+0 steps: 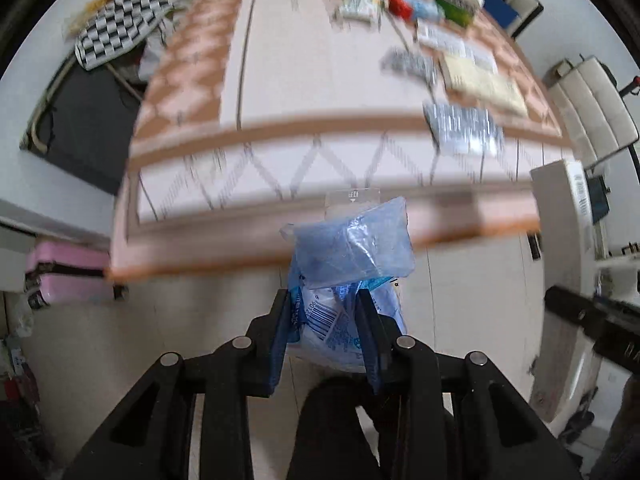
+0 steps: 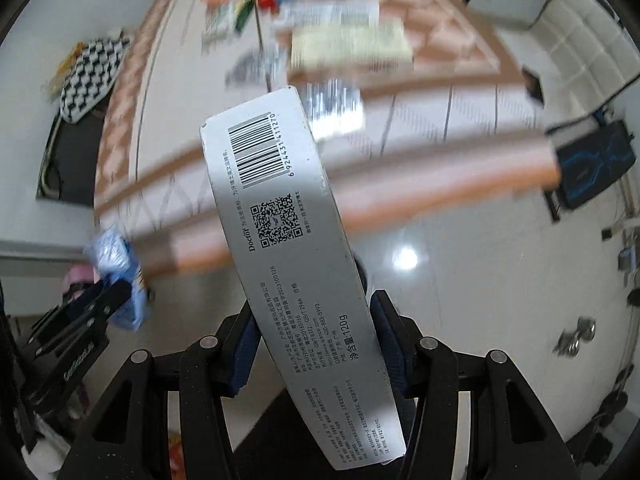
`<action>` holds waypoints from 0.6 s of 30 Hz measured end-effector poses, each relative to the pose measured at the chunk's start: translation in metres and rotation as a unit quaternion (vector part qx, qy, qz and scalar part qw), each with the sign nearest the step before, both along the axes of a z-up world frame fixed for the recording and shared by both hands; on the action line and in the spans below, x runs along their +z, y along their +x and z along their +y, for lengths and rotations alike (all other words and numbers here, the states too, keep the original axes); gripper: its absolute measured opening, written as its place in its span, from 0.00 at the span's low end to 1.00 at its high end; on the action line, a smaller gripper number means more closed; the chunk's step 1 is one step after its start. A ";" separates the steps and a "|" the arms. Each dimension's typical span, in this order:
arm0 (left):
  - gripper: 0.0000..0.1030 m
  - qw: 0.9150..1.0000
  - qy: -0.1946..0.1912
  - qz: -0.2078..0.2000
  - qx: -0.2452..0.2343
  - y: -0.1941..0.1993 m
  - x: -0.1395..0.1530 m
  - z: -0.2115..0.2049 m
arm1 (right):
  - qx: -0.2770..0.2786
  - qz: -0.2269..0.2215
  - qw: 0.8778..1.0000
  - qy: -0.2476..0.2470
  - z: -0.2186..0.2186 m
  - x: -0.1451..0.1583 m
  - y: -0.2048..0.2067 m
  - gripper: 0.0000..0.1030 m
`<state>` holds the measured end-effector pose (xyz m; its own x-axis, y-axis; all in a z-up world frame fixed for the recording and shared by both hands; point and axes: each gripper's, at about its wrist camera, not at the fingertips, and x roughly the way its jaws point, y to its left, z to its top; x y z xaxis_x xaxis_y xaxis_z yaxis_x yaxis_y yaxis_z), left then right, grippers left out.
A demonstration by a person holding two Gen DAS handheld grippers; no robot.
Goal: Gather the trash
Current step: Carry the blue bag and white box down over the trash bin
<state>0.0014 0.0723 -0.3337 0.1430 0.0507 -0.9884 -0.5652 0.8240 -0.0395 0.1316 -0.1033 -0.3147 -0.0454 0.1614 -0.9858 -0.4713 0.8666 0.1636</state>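
My left gripper (image 1: 323, 300) is shut on a crumpled blue plastic wrapper (image 1: 352, 248), held off the near edge of the table (image 1: 280, 92). It also shows at the left of the right wrist view (image 2: 114, 264). My right gripper (image 2: 312, 312) is shut on a long white toothpaste box (image 2: 288, 220) with a barcode and QR code, which sticks up in front of the camera. More trash lies blurred on the table: silver wrappers (image 1: 464, 130), a beige packet (image 1: 480, 80), and colourful packets (image 1: 400, 0) at the far end.
A black-and-white checked bag (image 1: 116, 28) sits on a dark stand left of the table. A pink suitcase (image 1: 64, 272) stands on the floor at the left. White chairs (image 1: 592, 96) stand at the right. The floor is glossy white tile (image 2: 460, 280).
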 end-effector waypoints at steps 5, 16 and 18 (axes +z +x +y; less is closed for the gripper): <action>0.28 0.999 -0.036 0.037 -0.004 -0.024 -0.054 -0.033 | 0.000 0.052 0.998 -0.025 -0.032 -0.055 -0.042 0.54; 0.28 0.992 -0.090 0.091 0.007 -0.019 -0.220 -0.060 | -0.035 0.152 0.985 -0.075 -0.089 -0.245 -0.075 0.54; 0.28 0.990 -0.102 0.096 0.015 -0.014 -0.254 -0.058 | -0.044 0.170 0.981 -0.077 -0.091 -0.282 -0.074 0.54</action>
<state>-0.0123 0.0143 -0.5872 -0.0472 -0.1515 -0.9873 -0.6021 0.7930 -0.0929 0.0578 -0.1946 -0.5968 -0.3696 0.0291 -0.9288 -0.3347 0.9283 0.1623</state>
